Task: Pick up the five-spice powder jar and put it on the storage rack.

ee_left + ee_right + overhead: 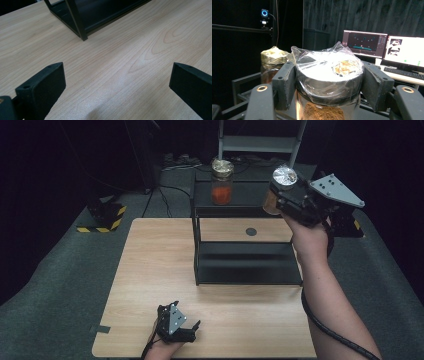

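Two grippers: right gripper [280, 195] pinches film-capped glass jar of brown powder [282, 177], upper right; left gripper [192, 327] spread, lower centre.

We see a pale wood-grain tabletop [150, 285] and a black shelf rack [245, 265]. One jar [222, 182] holds orange-red contents under a golden lid; the jar [328, 85] in our black right tongs [329, 82] holds brown powder beneath clear film. The floor block [102, 217] shows yellow-black stripes.

Jar [328, 82] of brown powder, plastic-wrapped lid, upright, held aloft
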Demonstrator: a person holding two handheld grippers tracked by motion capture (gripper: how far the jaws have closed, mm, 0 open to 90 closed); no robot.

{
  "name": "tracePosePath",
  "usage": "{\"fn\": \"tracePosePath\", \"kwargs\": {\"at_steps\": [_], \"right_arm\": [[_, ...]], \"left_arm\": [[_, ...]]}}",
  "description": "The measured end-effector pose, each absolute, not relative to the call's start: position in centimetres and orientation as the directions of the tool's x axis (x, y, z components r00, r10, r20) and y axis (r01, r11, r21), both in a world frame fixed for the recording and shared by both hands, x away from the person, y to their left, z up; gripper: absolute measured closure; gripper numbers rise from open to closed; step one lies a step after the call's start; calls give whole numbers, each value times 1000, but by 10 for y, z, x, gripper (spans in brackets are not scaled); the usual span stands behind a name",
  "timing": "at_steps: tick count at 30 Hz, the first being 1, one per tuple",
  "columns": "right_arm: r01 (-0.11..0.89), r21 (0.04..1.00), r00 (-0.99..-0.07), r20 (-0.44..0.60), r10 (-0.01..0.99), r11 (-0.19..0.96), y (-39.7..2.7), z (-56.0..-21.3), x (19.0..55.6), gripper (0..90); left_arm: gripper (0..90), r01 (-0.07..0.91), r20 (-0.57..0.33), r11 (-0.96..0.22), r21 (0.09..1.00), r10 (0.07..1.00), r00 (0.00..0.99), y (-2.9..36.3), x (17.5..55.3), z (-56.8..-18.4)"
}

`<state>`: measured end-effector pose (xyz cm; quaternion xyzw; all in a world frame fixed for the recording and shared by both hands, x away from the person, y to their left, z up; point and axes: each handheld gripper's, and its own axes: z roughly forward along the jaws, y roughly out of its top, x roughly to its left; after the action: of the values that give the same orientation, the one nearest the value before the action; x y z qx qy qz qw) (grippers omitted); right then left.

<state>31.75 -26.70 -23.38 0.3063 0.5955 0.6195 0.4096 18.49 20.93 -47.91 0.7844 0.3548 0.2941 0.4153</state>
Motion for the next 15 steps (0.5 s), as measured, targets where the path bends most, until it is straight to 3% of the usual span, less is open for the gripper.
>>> {"fn": "tracePosePath", "kwargs": {"at_steps": [15], "right_arm": [[-138, 989, -456, -114, 883, 56, -250, -228, 347, 342]], "left_arm": [[8, 310, 155, -390, 867, 803, 576, 212, 184, -480]]}}
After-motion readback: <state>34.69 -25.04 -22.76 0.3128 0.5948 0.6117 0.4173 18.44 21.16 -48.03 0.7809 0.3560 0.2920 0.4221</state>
